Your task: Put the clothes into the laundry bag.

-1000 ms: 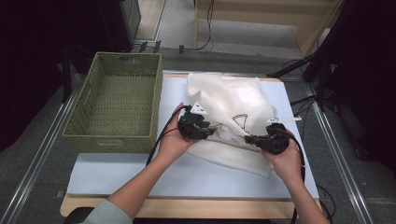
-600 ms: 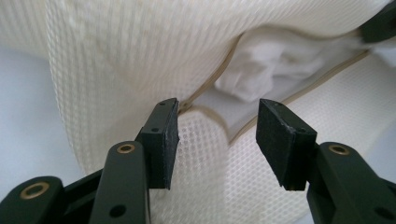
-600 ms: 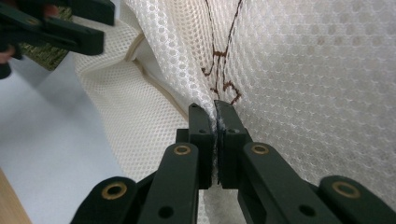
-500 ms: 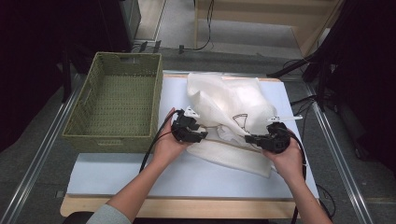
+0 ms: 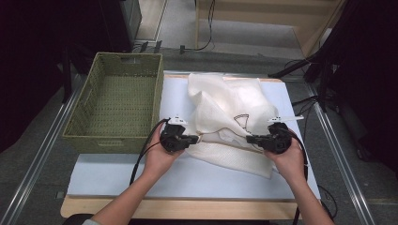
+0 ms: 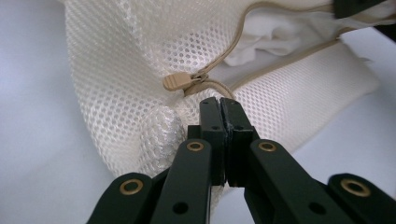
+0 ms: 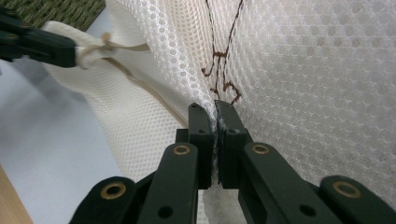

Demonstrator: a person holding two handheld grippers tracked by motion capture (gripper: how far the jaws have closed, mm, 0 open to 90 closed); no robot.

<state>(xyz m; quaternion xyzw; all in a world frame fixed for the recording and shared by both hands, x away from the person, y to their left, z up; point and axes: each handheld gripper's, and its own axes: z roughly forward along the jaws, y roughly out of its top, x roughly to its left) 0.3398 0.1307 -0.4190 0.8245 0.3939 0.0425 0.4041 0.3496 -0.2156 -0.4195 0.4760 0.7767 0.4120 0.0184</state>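
Basket (image 5: 112,105): nothing inside | mesh bag (image 5: 225,101) (zip part-open): white cloth | both hand-held grippers clamp it

We see a green woven basket (image 5: 115,101) at the left of the bench (image 5: 187,206), beside a pale blue mat (image 5: 141,173). Black cables (image 5: 206,33) cross the floor (image 5: 47,159) beyond.

Soft cream mesh bag (image 5: 230,108) between both matt black plastic claws; rough woven wicker basket (image 5: 115,105) beyond the left claw (image 5: 193,138); smooth pale tabletop (image 5: 187,176).
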